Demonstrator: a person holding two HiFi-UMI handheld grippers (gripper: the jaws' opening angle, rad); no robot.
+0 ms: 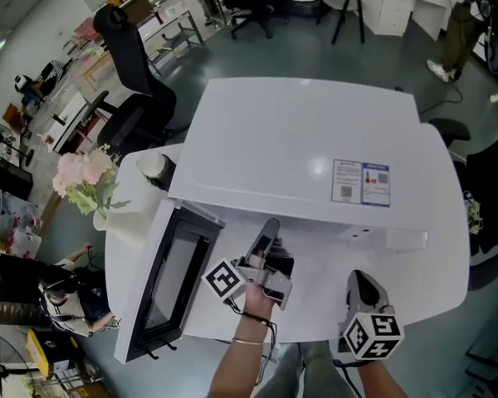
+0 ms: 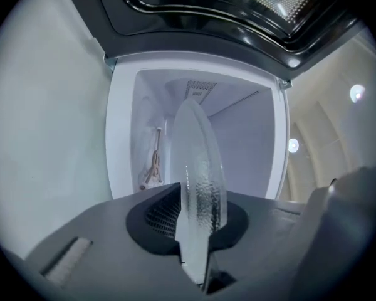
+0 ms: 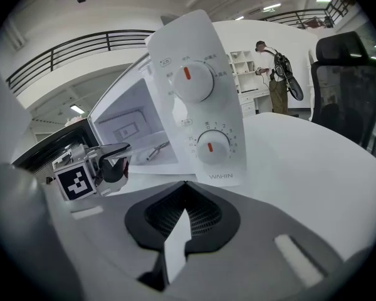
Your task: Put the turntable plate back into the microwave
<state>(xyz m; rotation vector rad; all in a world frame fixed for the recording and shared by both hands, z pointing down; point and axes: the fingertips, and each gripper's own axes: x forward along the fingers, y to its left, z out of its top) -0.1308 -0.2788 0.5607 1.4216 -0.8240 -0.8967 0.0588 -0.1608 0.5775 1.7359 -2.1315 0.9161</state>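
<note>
Left gripper view: left gripper [image 2: 197, 221] clamps turntable plate [image 2: 199, 162] edgewise; right gripper [image 3: 180, 224] closed

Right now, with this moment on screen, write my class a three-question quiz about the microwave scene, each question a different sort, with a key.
1. True or false: the door of the microwave is shut.
2. Which gripper holds the glass turntable plate? A. left gripper B. right gripper
3. Fill in: the right gripper's jaws are ____ with nothing between them.
Key: 1 false, it stands open; 2 A; 3 shut.
</note>
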